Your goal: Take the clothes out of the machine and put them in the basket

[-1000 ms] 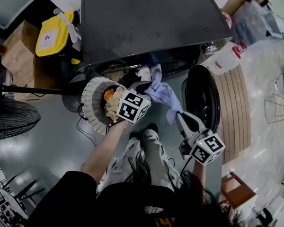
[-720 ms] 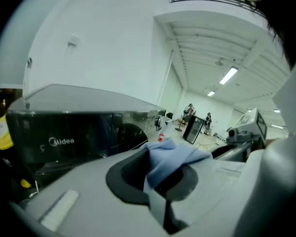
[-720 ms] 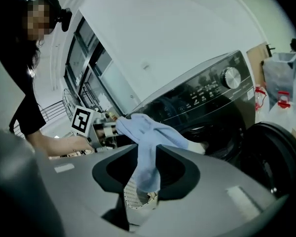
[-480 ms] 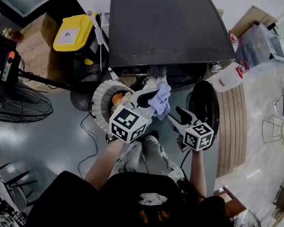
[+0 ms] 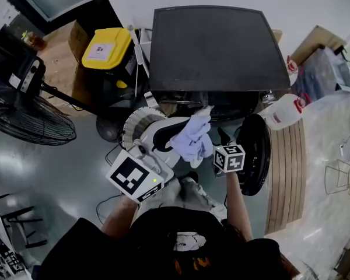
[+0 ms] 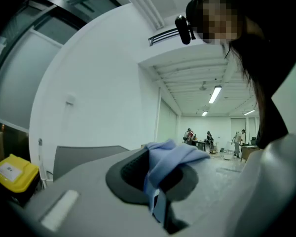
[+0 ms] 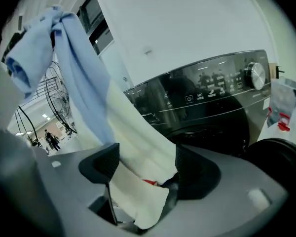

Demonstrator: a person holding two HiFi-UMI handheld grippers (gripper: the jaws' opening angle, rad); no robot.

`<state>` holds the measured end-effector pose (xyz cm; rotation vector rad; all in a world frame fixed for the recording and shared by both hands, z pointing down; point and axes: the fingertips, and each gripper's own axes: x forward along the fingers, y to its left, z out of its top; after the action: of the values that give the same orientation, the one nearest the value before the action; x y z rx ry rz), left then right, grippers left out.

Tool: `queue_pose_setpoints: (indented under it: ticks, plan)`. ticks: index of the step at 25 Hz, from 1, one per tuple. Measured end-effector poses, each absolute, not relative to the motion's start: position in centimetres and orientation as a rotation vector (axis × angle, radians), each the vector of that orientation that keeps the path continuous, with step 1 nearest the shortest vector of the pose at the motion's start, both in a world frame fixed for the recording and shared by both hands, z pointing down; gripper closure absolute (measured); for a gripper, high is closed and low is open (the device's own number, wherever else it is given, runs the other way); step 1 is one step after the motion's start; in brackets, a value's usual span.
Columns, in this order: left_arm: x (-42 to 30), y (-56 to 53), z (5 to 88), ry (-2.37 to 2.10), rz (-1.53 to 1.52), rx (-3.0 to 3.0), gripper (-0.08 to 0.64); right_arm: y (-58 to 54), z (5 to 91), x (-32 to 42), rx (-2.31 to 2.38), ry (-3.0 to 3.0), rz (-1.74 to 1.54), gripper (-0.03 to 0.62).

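Clothes transfer is midway: the left gripper point(image 6: 160, 180) pinches a blue garment point(image 6: 172, 154); the right gripper point(image 7: 143, 167), jaws just opened wide, straddles its pale fold point(image 7: 138, 147) loosely. Next: lower it into the basket point(image 5: 133, 123) below the left gripper.

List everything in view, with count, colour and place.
washing machine: one, dark, top centre, round door open at right
basket: one, white, left of the machine's opening
blue cloth: one, pale blue, hanging from left tongs
white cloth: one, cream, hanging beside the blue cloth
bin: one, yellow lid, left of machine
fan: one, black, left edge
jug: one, white, red cap, right of machine
left tongs: one, grey, shut on blue cloth
right tongs: one, grey, jaws just been opening, white cloth between them
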<state>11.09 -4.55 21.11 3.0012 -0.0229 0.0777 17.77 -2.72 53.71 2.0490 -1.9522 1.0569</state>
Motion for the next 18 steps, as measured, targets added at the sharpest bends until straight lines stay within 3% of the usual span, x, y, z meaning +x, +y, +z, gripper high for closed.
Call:
queue_pose_setpoints:
  ticks: [3,6,9,18]
  plan:
    - [9.5,-4.5,17.6,-0.057,-0.025,3.033,0.555,-5.1,54.4,16.8,1.960,-1.987,1.016,0.254]
    - [7.2,-4.4,14.9,-0.103,-0.111,3.056,0.555,-7.6,53.9,14.9,1.907,-2.060,1.002,0.352]
    - [4.6,-4.6,13.1,-0.177,-0.139,3.089,0.555,-9.6,52.0,13.3,1.947,-2.169,1.012,0.544]
    - [-3.8,-10.3,11.1,-0.559,-0.111,3.143,0.554,-13.1,41.0,7.6,1.914,-2.596,1.141,0.566]
